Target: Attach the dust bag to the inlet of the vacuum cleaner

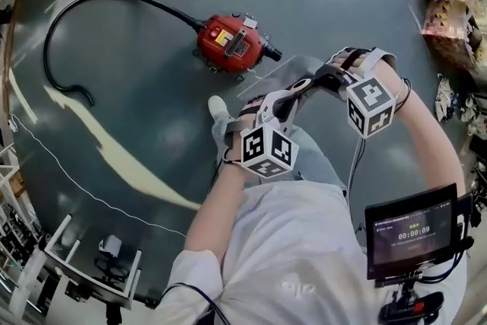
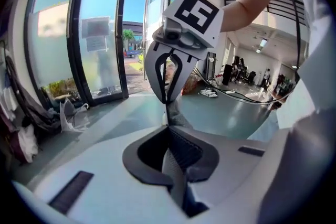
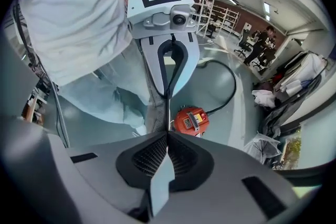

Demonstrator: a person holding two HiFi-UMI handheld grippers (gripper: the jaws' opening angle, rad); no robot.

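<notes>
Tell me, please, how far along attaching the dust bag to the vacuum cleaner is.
Done: the grey dust bag is picked up. In hand: the left gripper and right gripper are both shut on it, holding it between them above the floor. Left: the red vacuum cleaner sits apart on the floor with nothing fitted, so bringing the bag over and attaching it remains.

My head camera looks steeply down on my left claw [image 1: 293,92] and right claw [image 1: 323,77], close below. Each claw's camera looks along its jaws at the other claw, very near. Right claw's camera and head camera share the red vacuum cleaner [image 3: 191,120] beyond.
</notes>
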